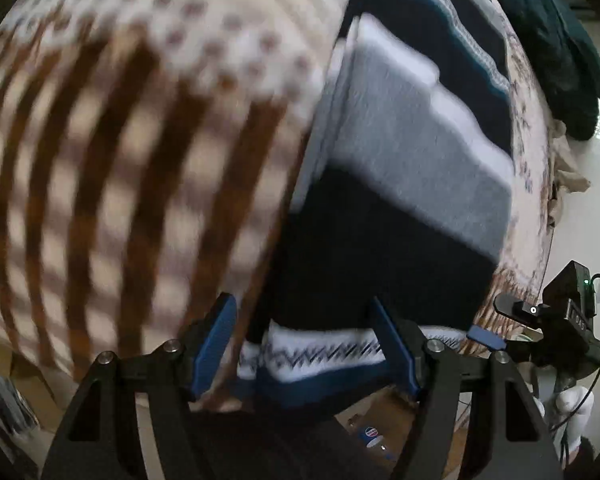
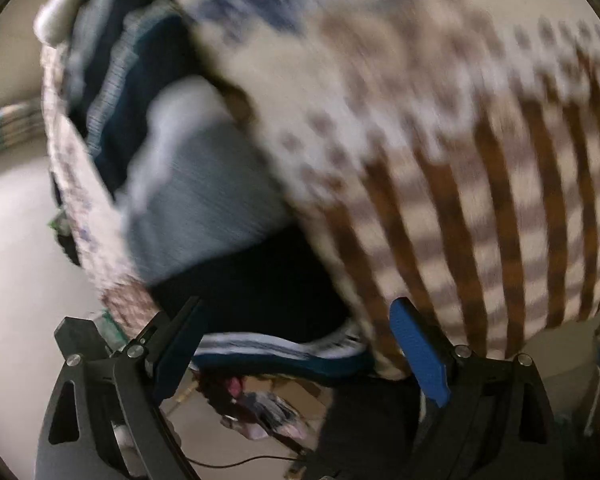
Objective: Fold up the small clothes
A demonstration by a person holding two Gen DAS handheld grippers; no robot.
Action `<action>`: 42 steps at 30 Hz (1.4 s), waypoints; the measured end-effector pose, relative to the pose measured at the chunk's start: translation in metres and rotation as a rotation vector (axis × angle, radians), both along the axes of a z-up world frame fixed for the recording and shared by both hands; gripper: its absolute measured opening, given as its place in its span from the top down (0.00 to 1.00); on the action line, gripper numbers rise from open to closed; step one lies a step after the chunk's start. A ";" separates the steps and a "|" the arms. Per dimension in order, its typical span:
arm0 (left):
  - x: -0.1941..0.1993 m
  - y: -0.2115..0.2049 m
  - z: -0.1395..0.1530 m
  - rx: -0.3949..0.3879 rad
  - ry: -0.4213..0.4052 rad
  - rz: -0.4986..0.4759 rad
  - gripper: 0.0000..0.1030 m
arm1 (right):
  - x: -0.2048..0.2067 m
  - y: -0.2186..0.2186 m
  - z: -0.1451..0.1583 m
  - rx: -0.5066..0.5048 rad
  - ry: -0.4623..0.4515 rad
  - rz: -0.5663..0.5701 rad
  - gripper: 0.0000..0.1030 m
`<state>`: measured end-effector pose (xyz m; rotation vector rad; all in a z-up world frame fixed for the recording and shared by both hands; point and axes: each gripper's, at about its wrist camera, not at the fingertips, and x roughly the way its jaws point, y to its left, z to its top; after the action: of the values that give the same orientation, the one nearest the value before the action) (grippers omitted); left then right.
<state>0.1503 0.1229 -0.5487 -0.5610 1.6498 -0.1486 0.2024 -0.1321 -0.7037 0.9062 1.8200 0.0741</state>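
A striped garment [image 1: 400,168] in navy, grey and white bands is seen lying on a surface covered by a cream cloth [image 1: 120,140] with brown stripes and dots. In the left wrist view the garment's hem, white with a zigzag pattern, is shown at the near edge of the surface, between the 2 blue-padded fingers of the left gripper [image 1: 306,346]. The jaws are set partly apart on either side of the hem; no pad is seen pressing on it, though blur leaves this uncertain. At the right edge of that view part of the right gripper [image 1: 512,320] is visible beside the garment.

In the right wrist view the right gripper [image 2: 300,344] is held with its jaws spread wide. The garment's [image 2: 204,184] hem is seen between them, near the surface edge, with neither pad closed on it. A dark green item [image 1: 560,48] is seen beyond the garment, at the far side.
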 end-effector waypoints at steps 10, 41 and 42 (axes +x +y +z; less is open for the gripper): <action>-0.017 -0.039 0.009 0.061 -0.144 -0.063 0.86 | -0.043 0.018 -0.026 0.035 -0.029 -0.048 0.20; 0.241 -0.024 0.159 -0.077 -0.532 -0.007 0.88 | 0.203 0.005 0.165 -0.029 -0.476 -0.180 0.86; 0.258 -0.023 0.158 -0.083 -0.533 -0.004 0.88 | 0.226 0.009 0.165 -0.039 -0.485 -0.177 0.86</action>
<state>0.4085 0.0995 -0.3912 -0.5255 1.1301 -0.3400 0.4281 -0.1227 -0.5386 0.9244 1.2848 0.1340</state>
